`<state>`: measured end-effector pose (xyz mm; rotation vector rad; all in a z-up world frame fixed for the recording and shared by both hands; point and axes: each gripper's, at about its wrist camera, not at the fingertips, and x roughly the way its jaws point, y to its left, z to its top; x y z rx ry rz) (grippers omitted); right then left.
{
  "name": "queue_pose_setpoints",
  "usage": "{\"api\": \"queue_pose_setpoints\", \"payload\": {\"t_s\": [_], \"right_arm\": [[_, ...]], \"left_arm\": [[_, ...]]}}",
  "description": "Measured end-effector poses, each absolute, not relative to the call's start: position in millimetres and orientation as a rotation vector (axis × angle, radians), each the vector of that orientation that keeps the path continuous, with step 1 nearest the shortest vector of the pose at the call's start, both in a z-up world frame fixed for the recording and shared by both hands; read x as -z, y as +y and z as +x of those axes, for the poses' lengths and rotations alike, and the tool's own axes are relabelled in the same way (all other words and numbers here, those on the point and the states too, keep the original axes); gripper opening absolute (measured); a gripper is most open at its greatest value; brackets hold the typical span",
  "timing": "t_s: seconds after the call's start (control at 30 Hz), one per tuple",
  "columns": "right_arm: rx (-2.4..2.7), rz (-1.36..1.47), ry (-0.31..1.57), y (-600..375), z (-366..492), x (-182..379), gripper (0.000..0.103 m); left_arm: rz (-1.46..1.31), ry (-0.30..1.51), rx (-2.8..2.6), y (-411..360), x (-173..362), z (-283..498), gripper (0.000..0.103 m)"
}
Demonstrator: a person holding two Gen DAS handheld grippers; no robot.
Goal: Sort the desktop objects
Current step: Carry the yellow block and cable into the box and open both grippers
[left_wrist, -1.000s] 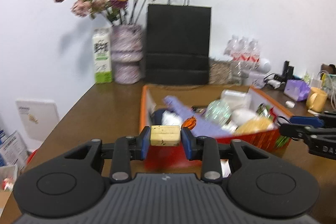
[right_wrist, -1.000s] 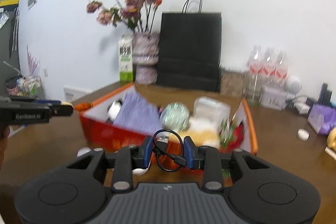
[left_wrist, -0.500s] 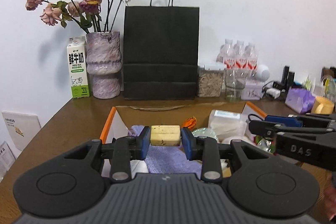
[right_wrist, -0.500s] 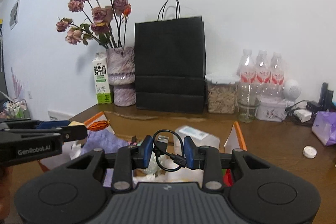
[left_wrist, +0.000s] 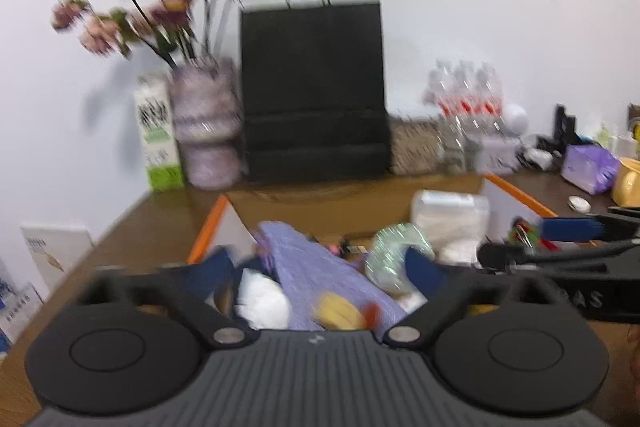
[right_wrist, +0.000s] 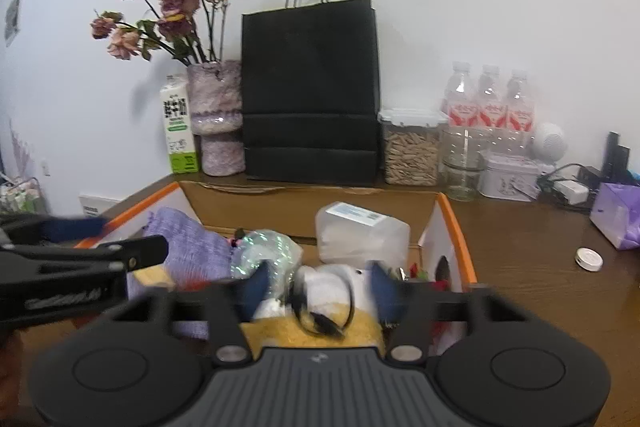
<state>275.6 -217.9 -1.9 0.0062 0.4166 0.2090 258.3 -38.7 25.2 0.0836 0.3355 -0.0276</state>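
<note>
left gripper: jaws have just sprung wide, nothing between the pads; it hangs over the left half of the box.
yellow block: released, a blurred pale-yellow shape over the purple cloth inside the orange-edged box; whether it has settled I cannot tell. Looks light and stiff, likely a sponge or eraser; 2 flat sides suit a pinch across its short width.
right gripper: jaws have just been opening, now fairly wide, pads clear of the cable.
black cable: a small loop between the 2 jaws, over the yellow cloth in the box. Limp, light, slippery; best pinched where the strands bunch at the plug.
</note>
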Motion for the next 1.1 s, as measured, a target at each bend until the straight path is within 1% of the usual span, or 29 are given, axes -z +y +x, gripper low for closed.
{"api": "queue_pose_setpoints", "payload": {"t_s": [0.07,0.1,0.23,0.3,1.1], "right_arm": [[-0.197,0.005,0.399,-219,273,0,0.091],[-0.197,0.013,0.393,-220,272,0,0.094],[-0.202,0.016,0.38,-220,268,-1,0.095],[-0.2,0.01,0.374,-219,266,-2,0.098],[-0.18,-0.032,0.388,-216,257,6,0.101]], "left_arm": [[0.085,0.3,-0.003,-37,-28,253,0.103],[0.077,0.295,-0.009,-35,-29,252,0.103],[0.058,0.294,-0.03,-29,-31,249,0.103],[0.049,0.298,-0.04,-27,-30,250,0.103],[0.066,0.337,-0.065,-25,-20,252,0.103]]}}
